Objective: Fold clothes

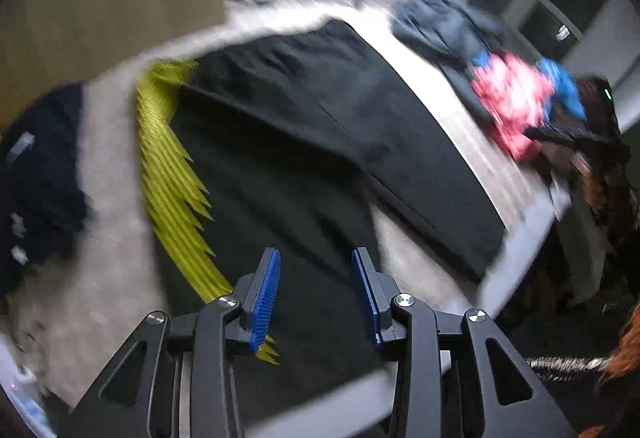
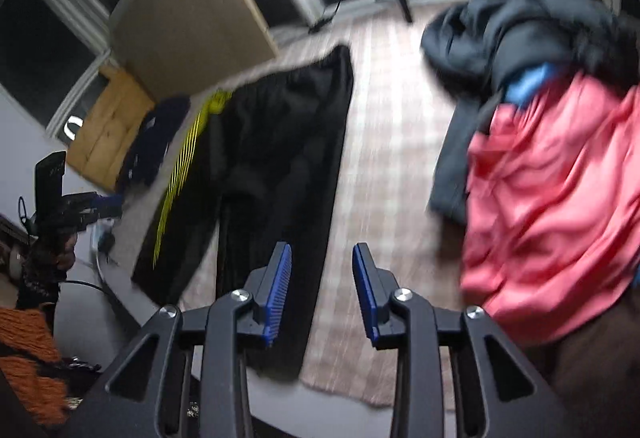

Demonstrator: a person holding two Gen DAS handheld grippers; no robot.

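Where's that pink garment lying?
In the right wrist view, the pink garment lies at right, heaped against a dark jacket, across from the black trousers.

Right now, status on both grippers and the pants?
Left gripper open, empty. Right gripper open, empty. Black pants flat on the bed, unheld. Clothes pile beside, apart.

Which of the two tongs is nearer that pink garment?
Right. The right tongs hang open just beside the pink garment; the left tongs are open over the black trousers, further off.
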